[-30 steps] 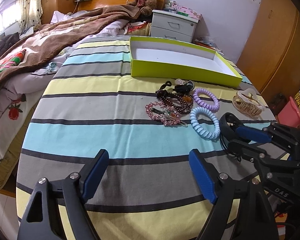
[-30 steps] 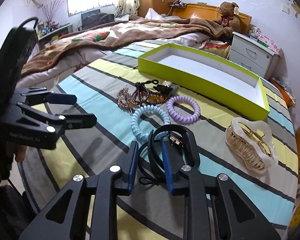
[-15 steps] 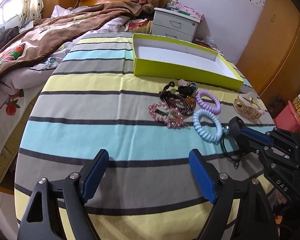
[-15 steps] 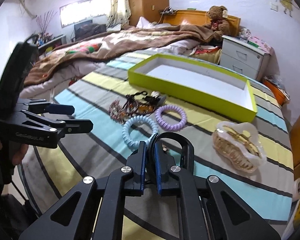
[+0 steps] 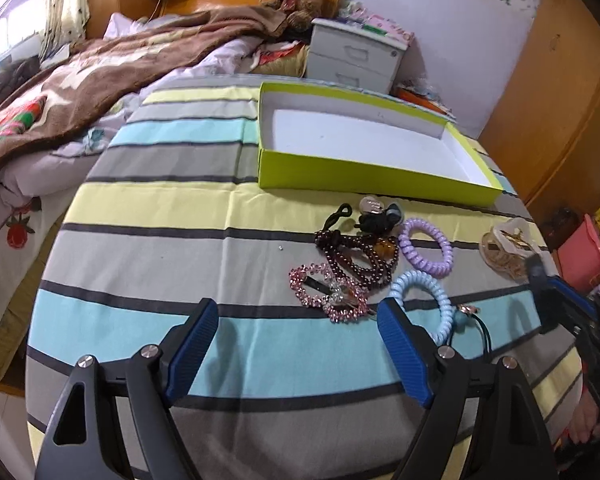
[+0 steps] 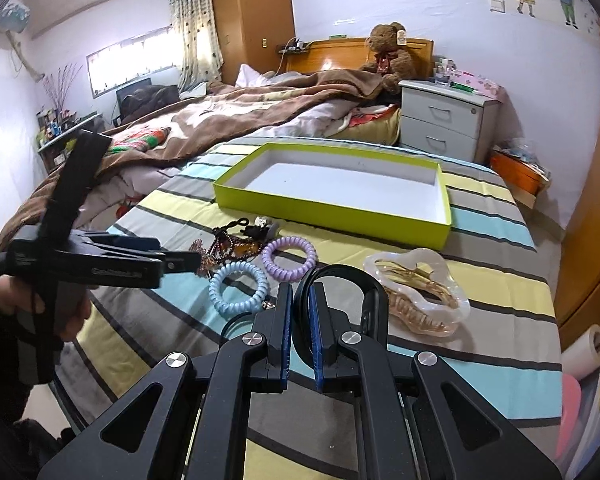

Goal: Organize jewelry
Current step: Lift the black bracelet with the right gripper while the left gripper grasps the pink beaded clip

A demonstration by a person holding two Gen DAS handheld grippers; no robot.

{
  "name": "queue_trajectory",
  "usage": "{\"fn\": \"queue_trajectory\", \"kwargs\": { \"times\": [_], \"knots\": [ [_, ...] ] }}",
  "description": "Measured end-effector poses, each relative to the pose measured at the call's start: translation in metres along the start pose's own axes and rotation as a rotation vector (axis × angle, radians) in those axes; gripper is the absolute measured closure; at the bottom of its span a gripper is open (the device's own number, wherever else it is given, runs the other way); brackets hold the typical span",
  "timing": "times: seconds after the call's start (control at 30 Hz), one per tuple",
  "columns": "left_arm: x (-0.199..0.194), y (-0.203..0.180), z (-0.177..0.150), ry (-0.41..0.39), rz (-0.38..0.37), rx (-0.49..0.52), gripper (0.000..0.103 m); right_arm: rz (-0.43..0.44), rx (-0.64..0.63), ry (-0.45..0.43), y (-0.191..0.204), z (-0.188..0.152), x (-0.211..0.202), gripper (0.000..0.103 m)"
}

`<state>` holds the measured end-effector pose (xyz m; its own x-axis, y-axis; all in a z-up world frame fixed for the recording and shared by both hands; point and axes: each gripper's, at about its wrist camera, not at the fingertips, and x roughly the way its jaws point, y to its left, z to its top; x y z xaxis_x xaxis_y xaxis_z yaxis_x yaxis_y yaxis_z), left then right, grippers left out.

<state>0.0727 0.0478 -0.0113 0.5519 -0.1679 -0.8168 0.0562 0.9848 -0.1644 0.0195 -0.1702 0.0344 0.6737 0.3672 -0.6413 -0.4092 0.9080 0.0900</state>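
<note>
White raised lettering is seen on the side of the left hand-held gripper (image 6: 180,266) in the right wrist view, but it is too blurred to be read with certainty. Part of a white marking is seen on the right hand-held gripper (image 5: 540,280) body in the left wrist view; it cannot be made out.

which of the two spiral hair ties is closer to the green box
The purple spiral hair tie; it lies nearer the green box, while the light blue spiral hair tie sits farther away.
</note>
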Motion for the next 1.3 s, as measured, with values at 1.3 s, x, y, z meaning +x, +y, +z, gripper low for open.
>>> {"fn": "queue_trajectory", "kwargs": {
  "times": [1.3],
  "knots": [
    [0.007,0.024,0.008,0.04,0.221,-0.066,0.021,0.027,-0.005,-0.035,-0.007,0.004,-0.002,0.094]
  ]
}}
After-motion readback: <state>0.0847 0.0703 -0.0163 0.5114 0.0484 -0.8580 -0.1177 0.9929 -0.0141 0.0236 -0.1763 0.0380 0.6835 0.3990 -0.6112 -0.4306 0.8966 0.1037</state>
